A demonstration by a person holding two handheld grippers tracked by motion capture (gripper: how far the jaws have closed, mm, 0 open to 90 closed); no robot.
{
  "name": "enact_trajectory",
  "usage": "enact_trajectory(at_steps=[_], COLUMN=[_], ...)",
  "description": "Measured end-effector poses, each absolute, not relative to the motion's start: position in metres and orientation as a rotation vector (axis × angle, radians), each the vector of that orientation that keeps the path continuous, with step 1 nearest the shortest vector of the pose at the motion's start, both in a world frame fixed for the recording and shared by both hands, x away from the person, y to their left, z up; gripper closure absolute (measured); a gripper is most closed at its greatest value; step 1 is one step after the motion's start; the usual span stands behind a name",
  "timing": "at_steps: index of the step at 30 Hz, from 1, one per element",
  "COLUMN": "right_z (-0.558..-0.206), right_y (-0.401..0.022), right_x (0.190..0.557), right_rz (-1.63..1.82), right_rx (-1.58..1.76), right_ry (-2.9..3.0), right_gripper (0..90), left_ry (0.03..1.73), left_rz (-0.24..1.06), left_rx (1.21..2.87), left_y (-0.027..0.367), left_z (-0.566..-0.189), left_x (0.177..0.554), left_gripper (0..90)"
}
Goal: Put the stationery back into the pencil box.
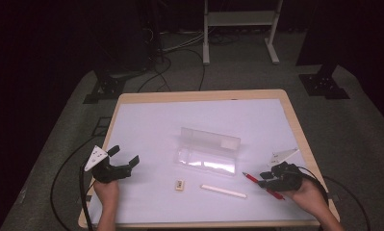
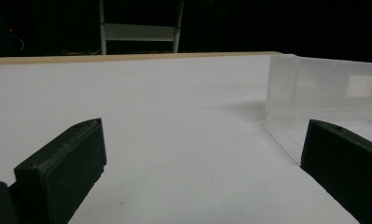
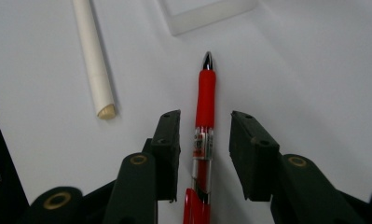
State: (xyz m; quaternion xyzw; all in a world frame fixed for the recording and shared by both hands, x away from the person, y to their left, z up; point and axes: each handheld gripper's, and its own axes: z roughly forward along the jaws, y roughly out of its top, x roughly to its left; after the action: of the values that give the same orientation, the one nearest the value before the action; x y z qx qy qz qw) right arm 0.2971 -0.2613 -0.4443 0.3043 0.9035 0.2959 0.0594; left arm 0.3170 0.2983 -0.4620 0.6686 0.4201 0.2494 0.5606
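Note:
A red pen (image 1: 251,178) lies on the white mat at the right front, its silver tip pointing left and away. My right gripper (image 1: 263,179) is low over its rear half. In the right gripper view the red pen (image 3: 206,93) runs between the two jaws of my right gripper (image 3: 205,115), with a slim gap on each side, so the pads do not press on it. At the left front my left gripper (image 1: 125,155) stands open over bare mat. The left gripper view shows nothing between the jaws of my left gripper (image 2: 205,128).
An open clear plastic case (image 1: 209,149) (image 2: 321,88) sits mid-table, its lid upright. A white stick (image 1: 223,191) (image 3: 93,56) and a small pale block (image 1: 179,185) lie in front of it. The wooden table edge (image 1: 295,125) frames the white mat.

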Motion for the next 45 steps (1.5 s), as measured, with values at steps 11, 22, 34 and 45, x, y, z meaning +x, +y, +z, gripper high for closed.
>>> enact_trajectory(at_steps=[11, 22, 34, 45], right_z=[-0.457, -0.454, -0.432, -0.416], right_y=[-0.261, -0.261, -0.248, -0.232], right_x=[0.29, 0.292, 0.302, 0.314], right_rz=[0.83, 0.843, 0.895, 0.916], right_rx=[0.917, 0.924, 0.842, 0.769], right_ry=[2.724, 2.719, 2.734, 2.757], right_gripper=[73.6, 78.7, 78.8, 78.8], left_ry=[0.992, 0.99, 0.988, 0.991], left_rz=[0.585, 0.586, 0.586, 0.583], left_rx=[1.571, 1.574, 1.57, 1.567], left_y=[0.299, 0.298, 0.299, 0.299], left_z=[-0.462, -0.462, -0.462, -0.462], left_x=[0.317, 0.317, 0.317, 0.317], left_gripper=[0.0, 0.0, 0.0, 0.0])
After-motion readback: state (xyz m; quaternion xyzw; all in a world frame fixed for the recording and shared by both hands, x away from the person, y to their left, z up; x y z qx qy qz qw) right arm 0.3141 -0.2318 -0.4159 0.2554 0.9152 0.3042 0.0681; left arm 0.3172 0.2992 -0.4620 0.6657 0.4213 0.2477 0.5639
